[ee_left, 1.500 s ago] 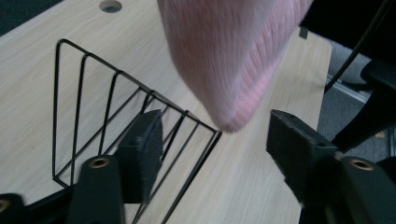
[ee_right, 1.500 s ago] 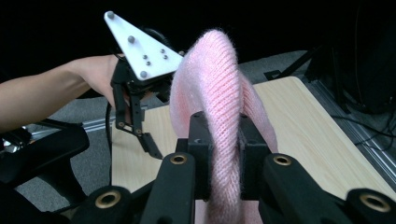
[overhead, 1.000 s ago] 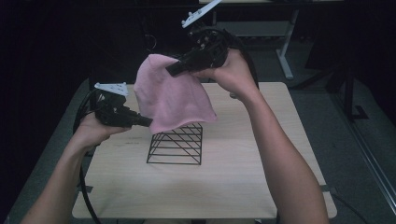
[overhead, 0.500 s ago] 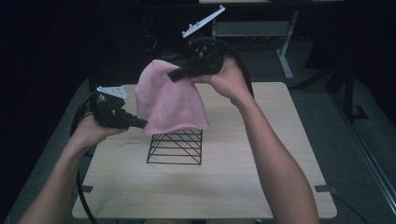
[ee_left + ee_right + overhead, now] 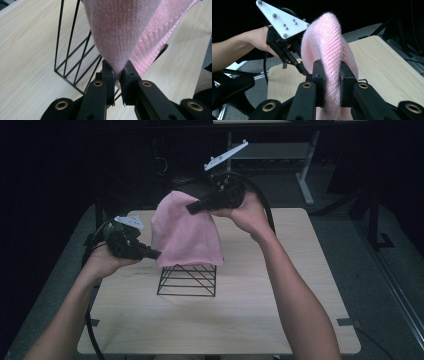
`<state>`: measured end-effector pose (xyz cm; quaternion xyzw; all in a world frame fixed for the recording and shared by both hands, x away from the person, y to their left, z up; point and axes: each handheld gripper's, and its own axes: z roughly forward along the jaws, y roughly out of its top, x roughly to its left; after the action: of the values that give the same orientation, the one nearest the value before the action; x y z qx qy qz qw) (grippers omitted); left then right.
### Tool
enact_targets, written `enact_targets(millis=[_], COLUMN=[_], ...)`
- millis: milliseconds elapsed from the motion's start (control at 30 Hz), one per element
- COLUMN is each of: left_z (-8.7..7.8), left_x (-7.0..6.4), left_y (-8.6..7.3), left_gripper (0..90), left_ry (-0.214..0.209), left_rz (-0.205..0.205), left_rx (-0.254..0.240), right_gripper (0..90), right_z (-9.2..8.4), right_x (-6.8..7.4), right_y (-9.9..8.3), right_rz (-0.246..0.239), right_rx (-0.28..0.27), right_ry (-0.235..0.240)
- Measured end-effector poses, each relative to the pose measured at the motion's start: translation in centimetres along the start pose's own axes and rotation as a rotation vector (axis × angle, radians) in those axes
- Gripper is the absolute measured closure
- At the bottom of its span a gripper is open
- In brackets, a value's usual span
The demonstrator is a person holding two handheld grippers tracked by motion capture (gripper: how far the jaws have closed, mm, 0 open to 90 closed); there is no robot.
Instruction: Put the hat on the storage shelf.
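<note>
- My left jaws are pressed together on a fold at the lower edge of the pink knit hat (image 5: 120, 32); in the left gripper view the fabric rises in a taut cone from between the pads.
- My right jaws are pinched on a thick ribbed roll of the same hat, near its top, with the knit bulging up and over between them in the right gripper view.
- From the high view, my left gripper (image 5: 152, 254) holds the hat's left lower corner just beside the black wire rack (image 5: 187, 280), and my right gripper (image 5: 192, 207) grips the upper edge, higher and farther from me.
- The hat hangs between the two grippers, stretched out as a pink sheet, its lower hem draped over the top of the wire rack.
- The rack stands upright on the pale wooden counter (image 5: 280, 320), near its middle.
- In the right gripper view my left hand (image 5: 259, 37) shows beyond the hat, with the grey three-cornered plate on its gripper.
- I can read no label, brand or writing on the hat, the rack or the grippers.
</note>
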<state>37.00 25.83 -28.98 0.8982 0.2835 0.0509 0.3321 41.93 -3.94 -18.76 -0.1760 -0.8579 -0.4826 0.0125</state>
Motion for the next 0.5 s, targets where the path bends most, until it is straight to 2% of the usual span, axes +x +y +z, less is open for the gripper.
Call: enact_targets(millis=[500], left_z=[0.4], left_x=[-0.3], left_y=[-1.8], left_gripper=[83.1], left_ry=[0.034], left_rz=[0.011], left_rx=[0.019], right_gripper=[75.9], right_z=[1.5], right_x=[0.6], right_y=[-1.5], right_rz=[-0.011], right_rx=[-0.001], right_ry=[0.048])
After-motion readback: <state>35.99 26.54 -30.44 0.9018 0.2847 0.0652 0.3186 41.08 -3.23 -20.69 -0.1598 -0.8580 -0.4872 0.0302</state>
